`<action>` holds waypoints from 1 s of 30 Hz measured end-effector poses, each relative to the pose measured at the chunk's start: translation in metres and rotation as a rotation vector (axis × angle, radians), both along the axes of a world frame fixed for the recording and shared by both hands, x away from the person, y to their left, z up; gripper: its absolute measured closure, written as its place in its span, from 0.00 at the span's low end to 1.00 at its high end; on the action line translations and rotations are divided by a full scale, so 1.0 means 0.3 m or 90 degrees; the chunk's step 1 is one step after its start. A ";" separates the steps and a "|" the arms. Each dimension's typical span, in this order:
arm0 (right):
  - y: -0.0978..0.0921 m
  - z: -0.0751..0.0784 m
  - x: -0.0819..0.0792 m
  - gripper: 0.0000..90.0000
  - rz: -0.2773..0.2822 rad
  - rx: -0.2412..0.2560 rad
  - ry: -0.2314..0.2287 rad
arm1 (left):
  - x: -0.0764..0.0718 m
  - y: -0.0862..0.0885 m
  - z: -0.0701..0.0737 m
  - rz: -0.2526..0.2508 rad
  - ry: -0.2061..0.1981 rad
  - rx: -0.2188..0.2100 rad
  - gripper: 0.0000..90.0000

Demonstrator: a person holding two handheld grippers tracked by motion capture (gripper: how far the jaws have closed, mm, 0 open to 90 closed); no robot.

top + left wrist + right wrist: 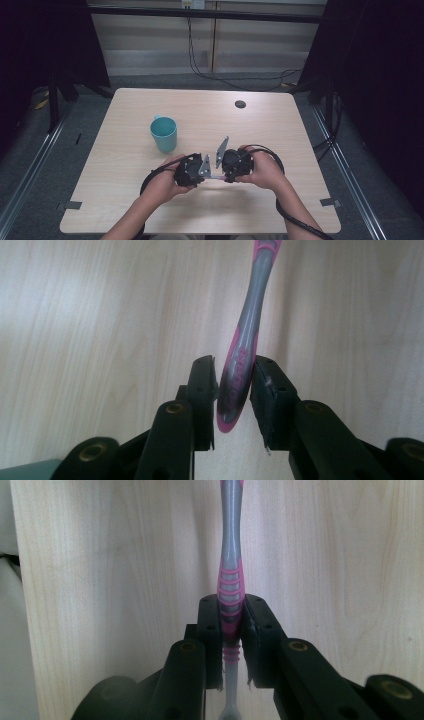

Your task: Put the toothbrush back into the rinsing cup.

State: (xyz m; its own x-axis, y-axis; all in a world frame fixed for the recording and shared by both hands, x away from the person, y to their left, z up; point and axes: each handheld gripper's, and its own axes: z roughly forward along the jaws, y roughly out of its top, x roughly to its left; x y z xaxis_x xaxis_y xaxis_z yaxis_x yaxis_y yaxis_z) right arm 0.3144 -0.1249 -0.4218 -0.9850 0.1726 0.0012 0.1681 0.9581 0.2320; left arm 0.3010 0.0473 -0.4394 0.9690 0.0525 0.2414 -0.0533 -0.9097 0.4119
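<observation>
Gripping pink-and-grey plastic toothbrush (230,587) at ribbed neck with right gripper (231,630), jaws pressed tight on both sides. Flanking handle end of same brush with left gripper (235,390), jaws narrow; right pad touching, left pad perhaps just clear, hard to tell. Held between both grippers above pale wooden table (125,195), near front middle. Standing teal ceramic mug (164,134) just beyond left gripper, apart from it.

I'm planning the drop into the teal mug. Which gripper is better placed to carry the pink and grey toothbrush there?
Probably the left gripper: it is nearer the teal mug. But its jaws look slack around the pink and grey plastic toothbrush, while the right gripper clamps it.
</observation>
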 end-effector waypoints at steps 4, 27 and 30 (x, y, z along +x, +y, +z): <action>0.003 0.000 0.003 0.89 0.011 0.008 -0.008 | 0.002 0.000 0.000 0.006 0.003 0.002 0.81; 0.009 0.008 0.007 0.88 0.018 0.015 -0.022 | 0.001 -0.001 0.004 0.017 0.025 0.025 0.86; 0.008 0.009 0.008 0.87 0.020 0.018 -0.028 | -0.001 0.001 0.004 0.021 0.042 0.025 0.87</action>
State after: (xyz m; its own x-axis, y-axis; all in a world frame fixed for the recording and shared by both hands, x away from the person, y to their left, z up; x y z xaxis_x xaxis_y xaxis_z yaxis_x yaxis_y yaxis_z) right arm 0.3167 -0.1224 -0.4192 -0.9891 0.1421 -0.0380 0.1271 0.9557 0.2654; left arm 0.3007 0.0475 -0.4382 0.9807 0.0762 0.1801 0.0026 -0.9260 0.3774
